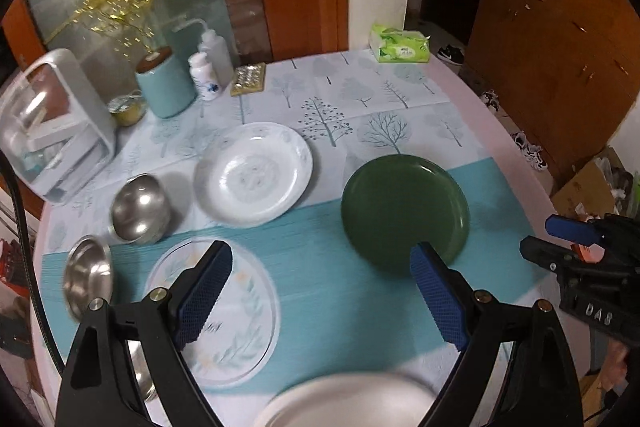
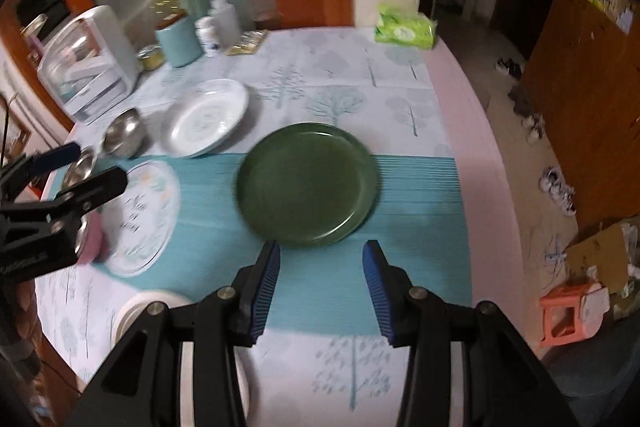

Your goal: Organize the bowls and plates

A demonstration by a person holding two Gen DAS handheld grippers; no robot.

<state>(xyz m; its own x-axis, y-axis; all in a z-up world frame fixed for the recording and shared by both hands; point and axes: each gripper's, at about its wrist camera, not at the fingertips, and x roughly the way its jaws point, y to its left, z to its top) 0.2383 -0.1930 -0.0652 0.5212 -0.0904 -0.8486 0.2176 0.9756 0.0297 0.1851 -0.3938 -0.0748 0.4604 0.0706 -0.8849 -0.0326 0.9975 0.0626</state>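
Green plate (image 2: 307, 183) flat on the teal runner (image 2: 416, 227) near the middle of the desk (image 2: 472, 131), dead ahead of the right gripper (image 2: 320, 259) and just beyond its fingertips. Near rim lined up between the two blue pads (image 2: 269, 283), jaws spread wide, nothing held. No long axis to speak of (round plate, any rim point as good as another), so approach a matter of straight-ahead reach and a low angle to catch the edge.

Left gripper (image 1: 322, 269) also open and empty, jaws apart over the runner. Same green plate (image 1: 405, 213) lying forward and to the right of its centreline, near rim partly behind the right-hand pad (image 1: 438, 301). Floral plate (image 1: 224, 315) directly under the left-hand pad, touching or not impossible to tell.

Judged nearer and better squared to the green plate: the right gripper. Left better placed for the floral plate and for the pieces further left: white deep plate (image 1: 253, 174) behind it, upright steel bowl (image 1: 140, 209) just beside that, and a second steel bowl (image 1: 87, 277) at the desk edge. One more white dish (image 1: 352, 403) at the near edge, below the left gripper (blurred, shape unclear).

Likely next need: right gripper forward and down, pads either side of the near rim, then closing. Risk judged: thin glazed rim sliding on the runner instead of lifting.
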